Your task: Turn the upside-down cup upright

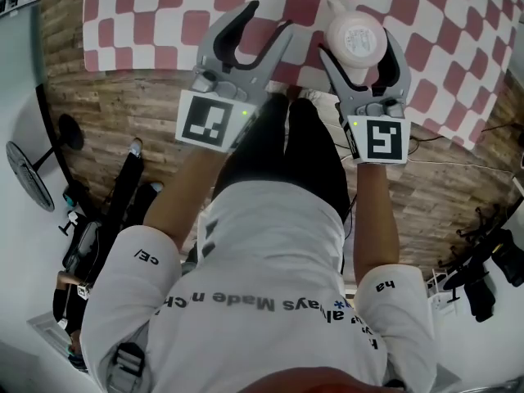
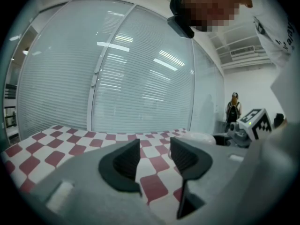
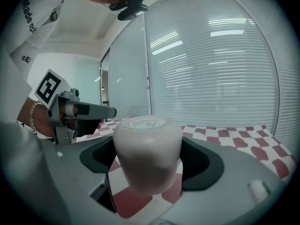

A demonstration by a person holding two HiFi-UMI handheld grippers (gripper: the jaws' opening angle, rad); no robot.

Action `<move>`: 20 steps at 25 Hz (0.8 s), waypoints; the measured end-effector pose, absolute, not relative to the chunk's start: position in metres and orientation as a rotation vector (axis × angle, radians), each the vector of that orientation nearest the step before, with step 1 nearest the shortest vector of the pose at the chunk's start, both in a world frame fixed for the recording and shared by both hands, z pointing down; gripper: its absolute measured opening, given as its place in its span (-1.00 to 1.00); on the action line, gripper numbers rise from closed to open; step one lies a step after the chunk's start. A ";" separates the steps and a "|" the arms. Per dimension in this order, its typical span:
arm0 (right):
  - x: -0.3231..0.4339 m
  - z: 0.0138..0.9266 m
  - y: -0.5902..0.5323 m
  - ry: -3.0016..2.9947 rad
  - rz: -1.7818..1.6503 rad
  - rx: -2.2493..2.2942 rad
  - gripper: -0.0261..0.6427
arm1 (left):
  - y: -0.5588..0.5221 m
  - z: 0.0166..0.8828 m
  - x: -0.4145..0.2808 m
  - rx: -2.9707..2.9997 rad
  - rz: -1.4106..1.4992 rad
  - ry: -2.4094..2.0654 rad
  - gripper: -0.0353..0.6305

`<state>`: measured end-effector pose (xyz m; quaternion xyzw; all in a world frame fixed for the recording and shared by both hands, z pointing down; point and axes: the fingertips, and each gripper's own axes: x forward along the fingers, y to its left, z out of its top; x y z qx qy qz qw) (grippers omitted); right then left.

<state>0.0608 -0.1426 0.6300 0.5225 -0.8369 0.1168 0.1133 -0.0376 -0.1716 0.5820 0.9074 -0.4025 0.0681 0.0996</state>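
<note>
Right gripper [image 1: 360, 51] being held clenched on cup [image 3: 147, 146]: base up, mouth down, long axis upright, above near edge of table [image 1: 164, 23]. Left gripper [image 2: 154, 158] being held released, empty, beside cup. 1 half-turn being called for.

Office: glass partitions [image 2: 140, 64] with blinds [image 3: 225, 69]

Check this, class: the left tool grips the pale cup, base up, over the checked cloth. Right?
Wrong tool: the right tool grips the cup, base up, over the checked cloth; the right gripper view shows it. The left tool is empty.
</note>
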 end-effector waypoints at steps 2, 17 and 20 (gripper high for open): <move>0.065 0.611 -0.142 -2.462 0.322 1.538 0.35 | -0.171 0.568 -0.034 2.697 0.192 -1.187 -0.28; 0.084 0.456 -0.125 -2.499 0.227 1.551 0.34 | -0.158 0.433 -0.028 2.720 0.099 -1.219 -0.28; 0.086 0.424 -0.123 -2.528 0.188 1.550 0.34 | -0.155 0.412 -0.028 2.741 0.091 -1.225 -0.28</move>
